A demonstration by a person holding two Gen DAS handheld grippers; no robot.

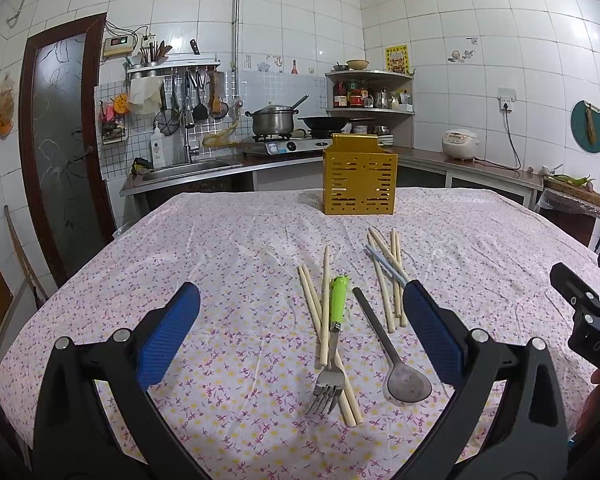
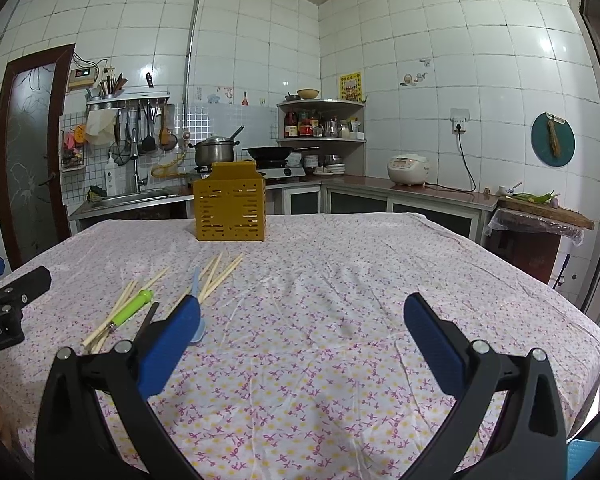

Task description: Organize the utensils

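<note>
Floral-clothed surface (image 1: 228, 240) carries everything loose: chopsticks (image 1: 392, 276), fork (image 1: 334, 344) and spoon (image 1: 396, 360) lie just before the yellow holder (image 1: 358, 180), none filed yet. Left claw (image 1: 300, 332) and right claw (image 2: 302, 340) gape, holding nothing.

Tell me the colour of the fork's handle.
Bright green. The fork lies across the chopsticks; the left wrist view shows it best.

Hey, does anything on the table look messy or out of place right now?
Yes. The chopsticks, green-handled fork and dark spoon lie scattered and crossing on the tablecloth, none visibly in the yellow holder.
</note>
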